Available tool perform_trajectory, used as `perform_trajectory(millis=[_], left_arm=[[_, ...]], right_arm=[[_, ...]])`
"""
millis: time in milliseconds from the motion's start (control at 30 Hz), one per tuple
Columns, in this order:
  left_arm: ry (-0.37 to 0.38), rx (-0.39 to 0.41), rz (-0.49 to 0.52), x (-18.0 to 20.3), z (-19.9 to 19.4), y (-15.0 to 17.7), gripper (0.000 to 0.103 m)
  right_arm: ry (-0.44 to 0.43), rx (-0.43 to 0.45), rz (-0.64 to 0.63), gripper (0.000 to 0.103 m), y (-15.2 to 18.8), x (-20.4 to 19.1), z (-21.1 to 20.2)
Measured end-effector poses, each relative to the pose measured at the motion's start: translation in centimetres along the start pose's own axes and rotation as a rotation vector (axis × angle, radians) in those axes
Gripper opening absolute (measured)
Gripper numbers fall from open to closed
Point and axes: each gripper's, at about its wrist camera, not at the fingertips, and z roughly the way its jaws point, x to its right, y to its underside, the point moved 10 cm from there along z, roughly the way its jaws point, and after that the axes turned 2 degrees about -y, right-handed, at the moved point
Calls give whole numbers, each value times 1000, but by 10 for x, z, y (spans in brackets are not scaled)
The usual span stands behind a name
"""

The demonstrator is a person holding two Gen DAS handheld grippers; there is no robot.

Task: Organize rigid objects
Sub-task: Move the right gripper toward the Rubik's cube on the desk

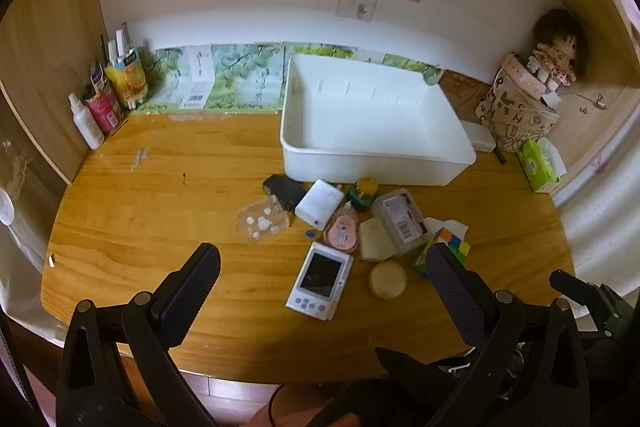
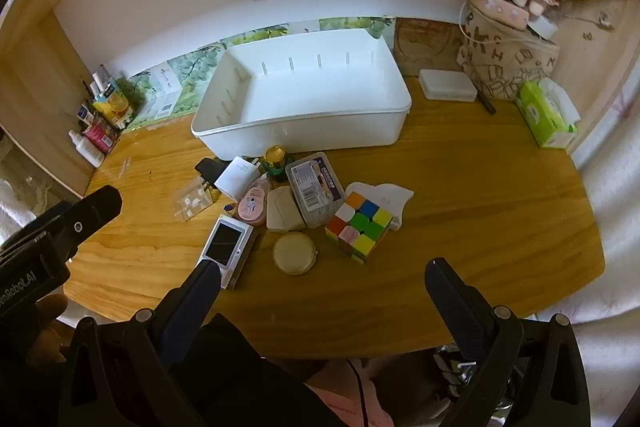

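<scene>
From the left wrist camera, the left gripper (image 1: 322, 259) hangs above the near part of the wooden desk (image 1: 160, 195) with its two fingers spread wide and nothing between them. Past the fingers a white bin (image 1: 304, 147) stands at the back of the desk, open side up and with nothing in it. Just in front of the bin lies a huddle of small things: a white charger block (image 1: 319, 205) beside a black object (image 1: 285, 189), a clear plastic box (image 1: 263, 221) holding small white pieces, a pink tape dispenser (image 1: 341, 235), a green-and-yellow jar (image 1: 363, 191), a clear labelled case (image 1: 401, 221), and nearer the camera a white handheld device (image 1: 320, 281) with a dark screen and a round tan tin (image 1: 387, 279). A colour cube (image 1: 454, 243) shows partly behind the right-hand finger. From the right wrist camera, the right gripper (image 2: 322, 273) likewise has its jaws far apart and empty, poised over the desk's front edge. The colour cube (image 2: 358, 227) sits in plain sight here, resting against a white fish-shaped piece (image 2: 390, 197), with the tan tin (image 2: 294, 253) to its left and the handheld device (image 2: 228, 249) touching the picture's left-hand finger tip. The white bin (image 2: 300, 137) lies beyond them, and a green tissue pack (image 2: 546, 113) stands far right.
</scene>
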Motion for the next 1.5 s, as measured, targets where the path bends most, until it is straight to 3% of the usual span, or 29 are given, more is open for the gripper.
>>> perform_trajectory(millis=[467,833,1000,1300,1500], left_arm=[[38,-44,11,-28,13,3,102],[93,-196,156,-6,40,26,102],[66,-275,228,2,57,38,102],[19,-434,228,4,93,55,102],[-57,-566,209,3,126,66,102]], right_arm=[[-15,-39,155,102,16,-9,13],[-42,-109,327,97,34,11,25],[-81,-119,424,97,36,25,29],[-169,-182,519,94,24,43,57],[-199,-266,556,94,15,54,87]])
